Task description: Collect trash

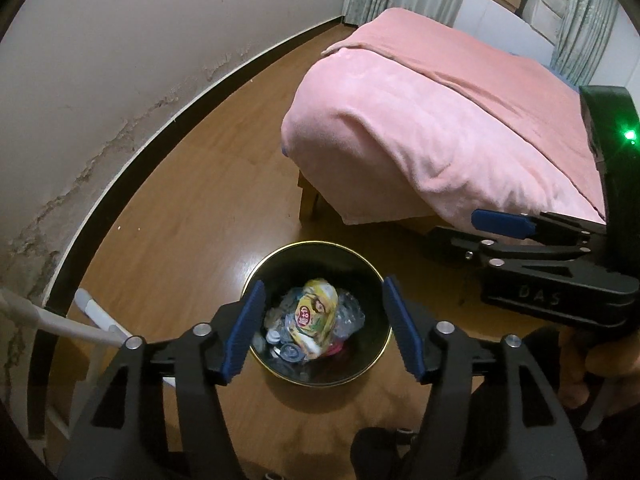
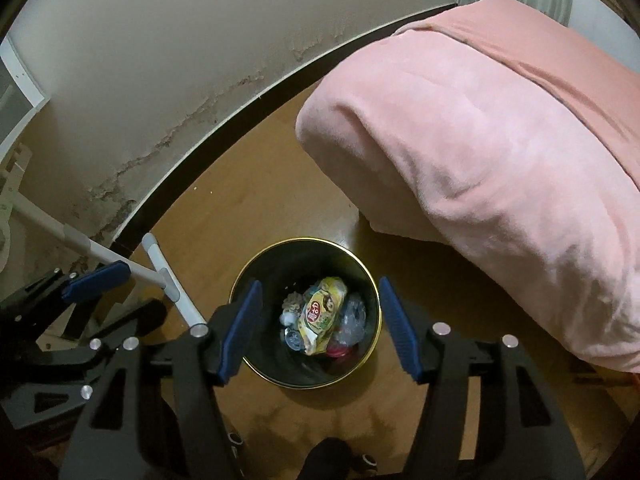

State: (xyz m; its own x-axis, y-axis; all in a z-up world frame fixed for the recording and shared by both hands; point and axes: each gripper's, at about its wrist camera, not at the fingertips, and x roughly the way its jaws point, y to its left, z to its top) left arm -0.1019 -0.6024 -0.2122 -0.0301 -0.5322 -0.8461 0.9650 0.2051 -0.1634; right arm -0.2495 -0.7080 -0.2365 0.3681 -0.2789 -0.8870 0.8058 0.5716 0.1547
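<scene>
A round black bin with a gold rim [image 1: 362, 258] [image 2: 256, 260] stands on the wooden floor below both grippers. Inside lie a yellow snack wrapper [image 1: 316, 312] [image 2: 322, 312], crumpled clear plastic [image 1: 350, 316] [image 2: 354, 314] and bottle caps. My left gripper [image 1: 323, 330] hangs over the bin, open, with nothing between its blue pads. My right gripper [image 2: 319, 326] hangs over the bin too, open and empty. In the left wrist view the right gripper [image 1: 472, 236] shows at the right edge, held by a hand [image 1: 580, 368]. The left gripper [image 2: 116, 284] shows at the left of the right wrist view.
A bed under a pink blanket [image 1: 432, 120] [image 2: 480, 152] stands right of the bin. A white wall with a dark skirting board [image 1: 160, 128] [image 2: 192, 184] curves behind. A white tube frame [image 1: 92, 328] [image 2: 160, 272] stands left of the bin.
</scene>
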